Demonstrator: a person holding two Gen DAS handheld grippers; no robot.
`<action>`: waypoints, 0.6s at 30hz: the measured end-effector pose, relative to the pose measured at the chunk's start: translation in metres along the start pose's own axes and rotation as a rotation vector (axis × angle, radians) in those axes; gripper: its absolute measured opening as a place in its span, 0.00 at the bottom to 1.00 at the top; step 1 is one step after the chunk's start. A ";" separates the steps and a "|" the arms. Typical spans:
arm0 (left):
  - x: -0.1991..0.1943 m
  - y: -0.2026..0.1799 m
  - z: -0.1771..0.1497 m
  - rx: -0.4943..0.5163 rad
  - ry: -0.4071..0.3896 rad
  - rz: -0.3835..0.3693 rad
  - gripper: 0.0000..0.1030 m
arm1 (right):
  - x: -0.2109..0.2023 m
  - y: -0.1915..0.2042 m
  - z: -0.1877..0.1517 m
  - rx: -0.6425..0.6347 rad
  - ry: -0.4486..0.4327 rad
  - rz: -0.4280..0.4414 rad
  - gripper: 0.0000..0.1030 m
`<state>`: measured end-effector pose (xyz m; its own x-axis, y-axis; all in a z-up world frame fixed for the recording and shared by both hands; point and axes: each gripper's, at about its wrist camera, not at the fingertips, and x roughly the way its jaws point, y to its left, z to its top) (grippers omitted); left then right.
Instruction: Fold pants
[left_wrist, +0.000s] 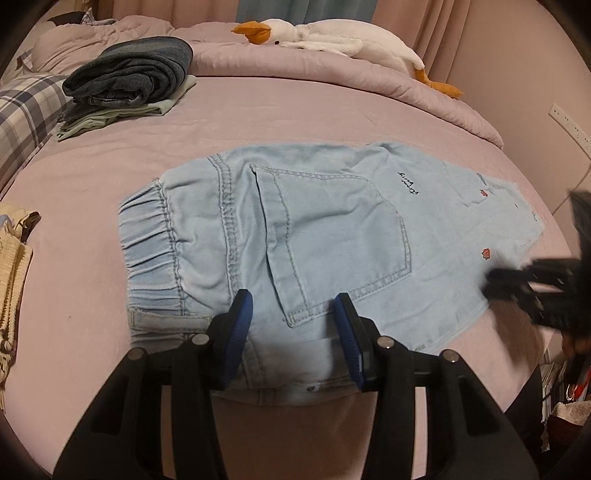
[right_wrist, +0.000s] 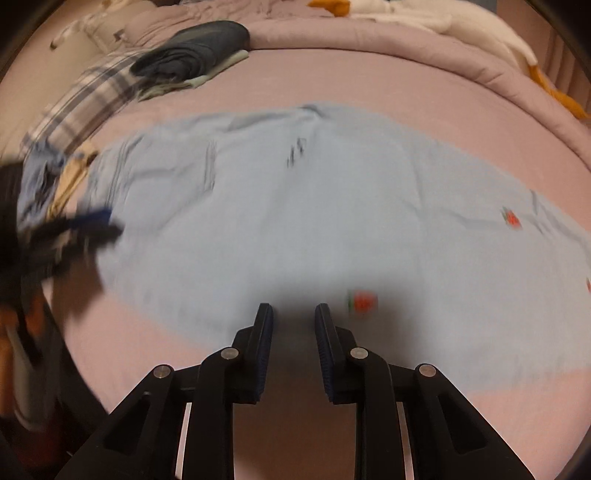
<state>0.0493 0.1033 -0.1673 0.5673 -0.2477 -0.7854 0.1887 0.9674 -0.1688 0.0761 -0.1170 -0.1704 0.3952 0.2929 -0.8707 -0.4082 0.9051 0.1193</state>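
Downward, both grippers' fingers (left_wrist: 347, 325) over pants (left_wrist: 317, 229)

Pants (left_wrist: 314, 236) pale blue, red motifs; bedsheet (left_wrist: 295, 110) pink; pillow (left_wrist: 22, 110) plaid; folded jeans (left_wrist: 133, 74) dark.

Left black hand-held gripper with blue finger pads (left_wrist: 293, 308): pointing steeply down, jaws part open, pads apart with pale blue denim pants (left_wrist: 332, 229) between them; whether the pads press the cloth can't be told. Right black hand-held gripper with blue pads (right_wrist: 294, 314): angled down over the pants, narrow gap between jaws, nothing clamped; motion-blurred in left view.
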 end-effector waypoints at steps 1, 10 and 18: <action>0.001 0.000 0.000 0.002 0.001 0.002 0.45 | -0.006 0.001 -0.007 -0.013 -0.011 -0.007 0.23; -0.009 -0.008 0.007 0.036 0.004 0.023 0.46 | -0.073 -0.032 -0.045 0.160 -0.130 0.019 0.24; -0.019 -0.040 0.012 0.059 -0.031 -0.081 0.50 | -0.091 -0.074 -0.053 0.335 -0.212 0.004 0.24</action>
<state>0.0403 0.0685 -0.1382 0.5725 -0.3276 -0.7516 0.2816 0.9395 -0.1950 0.0269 -0.2264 -0.1255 0.5696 0.3221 -0.7562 -0.1330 0.9440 0.3020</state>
